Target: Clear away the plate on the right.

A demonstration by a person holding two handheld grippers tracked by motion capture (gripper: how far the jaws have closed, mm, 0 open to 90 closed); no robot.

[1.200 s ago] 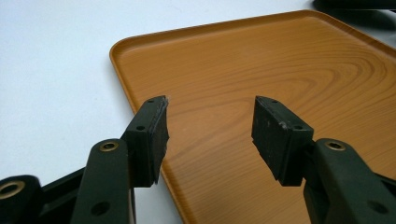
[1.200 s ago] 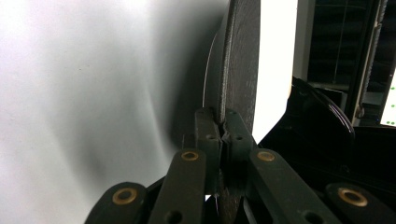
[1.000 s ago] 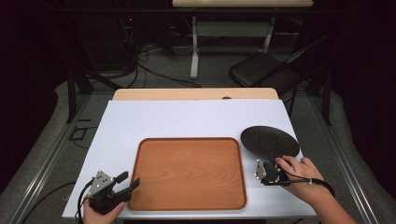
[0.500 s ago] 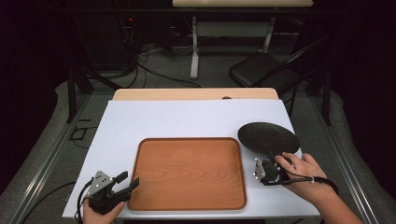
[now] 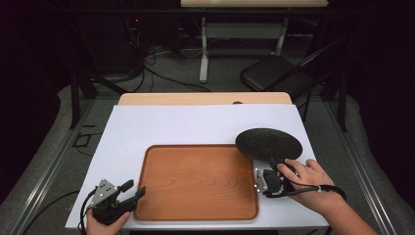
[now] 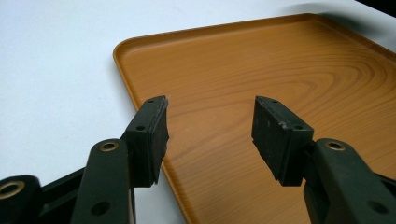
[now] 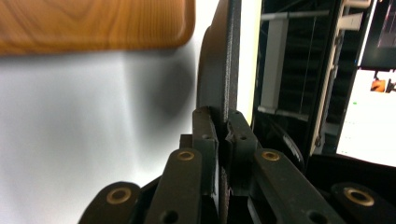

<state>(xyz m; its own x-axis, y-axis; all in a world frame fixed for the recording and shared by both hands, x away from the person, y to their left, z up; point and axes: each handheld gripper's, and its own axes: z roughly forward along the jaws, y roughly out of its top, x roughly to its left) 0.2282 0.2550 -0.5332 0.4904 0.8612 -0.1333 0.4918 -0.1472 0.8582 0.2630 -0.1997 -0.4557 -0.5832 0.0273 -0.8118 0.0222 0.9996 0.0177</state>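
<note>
Two grippers, one black plate, one wooden tray, one white table.

Right gripper point(image 7: 222, 126): jaws pressed together on the rim of the black plate point(image 5: 268, 144), a thin edge of it clamped between the pads. In the right gripper view the plate runs edge-on straight out from the fingertips. Seen from above, the plate extends away from the fingers, lifted clear of the table and tilted, its near edge in the grip and its far part hanging over the tray's far right corner. The person's right hand point(image 5: 306, 182) wraps the gripper body just behind the jaws, with a cable looping past the wrist.

Left gripper point(image 6: 210, 126): jaws standing wide apart, nothing between the pads. The fingertips point across the near left part of the wooden tray point(image 6: 261, 74); the left finger point(image 6: 152, 135) hangs over the tray's rim, the right finger point(image 6: 275, 135) over its bare floor. Whether either tip touches the tray cannot be told. A hand holds this gripper at the near left corner of the table, a grey three-cornered plate on top.

Wooden tray: flat on the table, between the two grippers, rounded corners, raised rim.

White table point(image 5: 161, 127): beneath both grippers, spreading outward past the tray on every side.
</note>
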